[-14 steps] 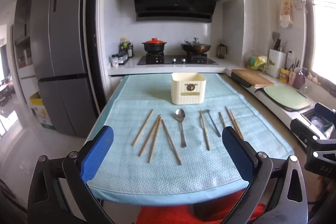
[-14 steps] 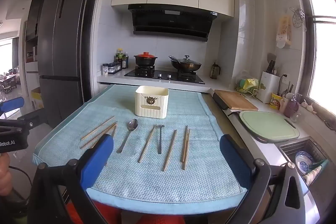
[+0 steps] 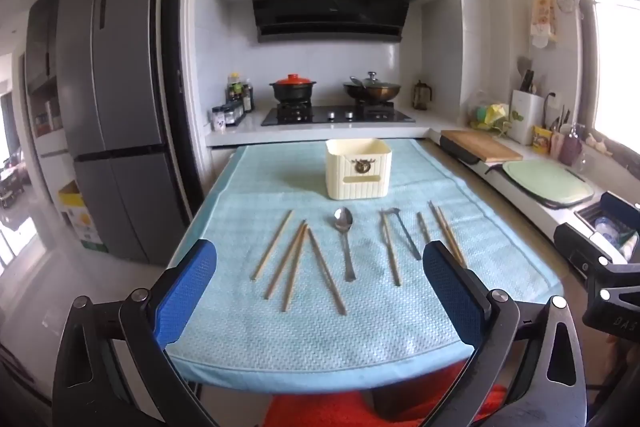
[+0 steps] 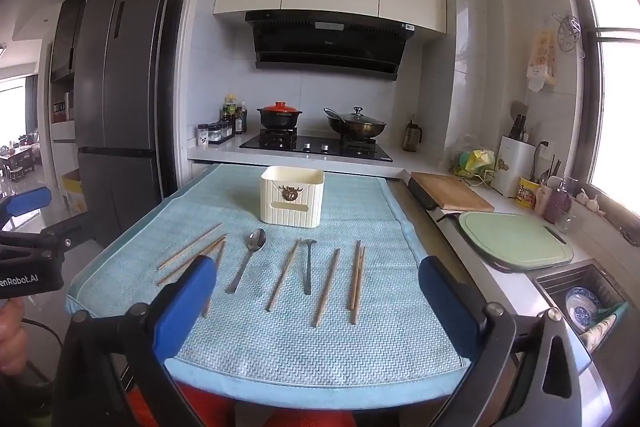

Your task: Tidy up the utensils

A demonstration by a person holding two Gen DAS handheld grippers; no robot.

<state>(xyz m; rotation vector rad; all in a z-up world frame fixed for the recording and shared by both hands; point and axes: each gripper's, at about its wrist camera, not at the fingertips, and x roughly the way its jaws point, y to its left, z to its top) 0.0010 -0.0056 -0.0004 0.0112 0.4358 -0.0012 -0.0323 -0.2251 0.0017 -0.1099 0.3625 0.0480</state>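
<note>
A cream utensil box (image 3: 358, 169) (image 4: 292, 195) stands upright at the far middle of a light-blue cloth (image 3: 320, 339) (image 4: 320, 343). In front of it lie several wooden chopsticks (image 3: 298, 261) (image 4: 327, 287), a metal spoon (image 3: 345, 239) (image 4: 248, 259) and a small dark metal utensil (image 3: 405, 231) (image 4: 308, 265), spread in a row. My left gripper (image 3: 320, 291) hovers open at the cloth's near edge, empty. My right gripper (image 4: 316, 303) is also open and empty, to the right of the left one, over the near edge.
A stove with a red-lidded pot (image 3: 293, 87) and a wok (image 3: 372, 89) sits behind the table. A wooden board (image 4: 450, 191), a green board (image 4: 516, 239) and a sink with dishes (image 4: 580, 303) line the right counter. A tall grey fridge (image 3: 116, 107) stands left.
</note>
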